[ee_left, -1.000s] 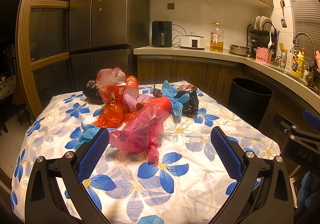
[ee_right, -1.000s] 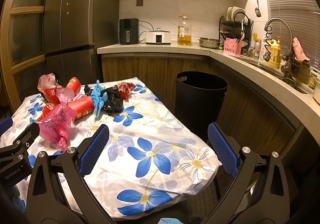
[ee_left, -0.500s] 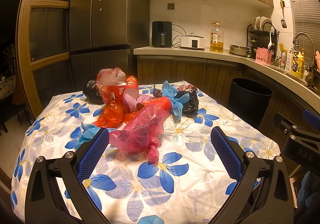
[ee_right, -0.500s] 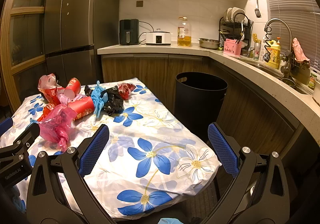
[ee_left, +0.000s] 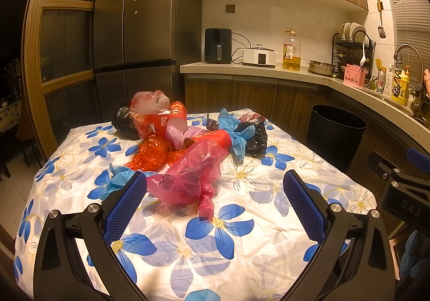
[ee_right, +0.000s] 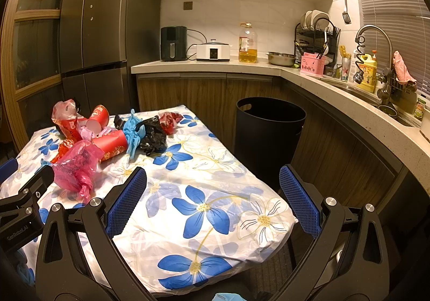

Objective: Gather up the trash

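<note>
Pink plastic, a crumpled bag point(ee_left: 192, 176), lies straight ahead of my left gripper point(ee_left: 215, 194), just beyond the tips and between the lines of the two pads, its knotted tail pointing back to me. My left jaws are spread wide and hold nothing. My right gripper point(ee_right: 213, 196) is also spread and empty, and the bag lies far to the left of it, so the left is the nearer one. Behind the bag lies the rest of the trash: red cups point(ee_left: 212, 138), blue point(ee_left: 236, 134) and black point(ee_left: 255, 137) bags. All rests on a flowered cloth point(ee_left: 242, 247) over the table. The black bin point(ee_right: 268, 126) stands ahead of my right jaws, beyond the table edge, by the kitchen counter point(ee_right: 336, 91).
</note>
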Motion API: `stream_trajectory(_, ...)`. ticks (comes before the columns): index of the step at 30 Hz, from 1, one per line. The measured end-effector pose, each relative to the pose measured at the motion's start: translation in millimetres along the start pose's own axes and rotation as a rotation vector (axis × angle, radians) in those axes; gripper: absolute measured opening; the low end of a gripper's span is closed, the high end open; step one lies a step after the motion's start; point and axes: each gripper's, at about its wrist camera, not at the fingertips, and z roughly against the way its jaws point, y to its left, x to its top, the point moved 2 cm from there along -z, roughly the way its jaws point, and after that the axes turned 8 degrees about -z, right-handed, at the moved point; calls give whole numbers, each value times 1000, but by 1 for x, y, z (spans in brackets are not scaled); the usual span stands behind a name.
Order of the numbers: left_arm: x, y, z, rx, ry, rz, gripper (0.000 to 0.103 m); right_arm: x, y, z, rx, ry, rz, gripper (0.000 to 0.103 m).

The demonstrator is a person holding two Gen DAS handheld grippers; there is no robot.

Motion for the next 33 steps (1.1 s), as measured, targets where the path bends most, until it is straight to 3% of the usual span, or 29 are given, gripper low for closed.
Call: stream_trajectory(33,1,-2,1,-3,-3,2,98,4,0,2,0,-1,-2,98)
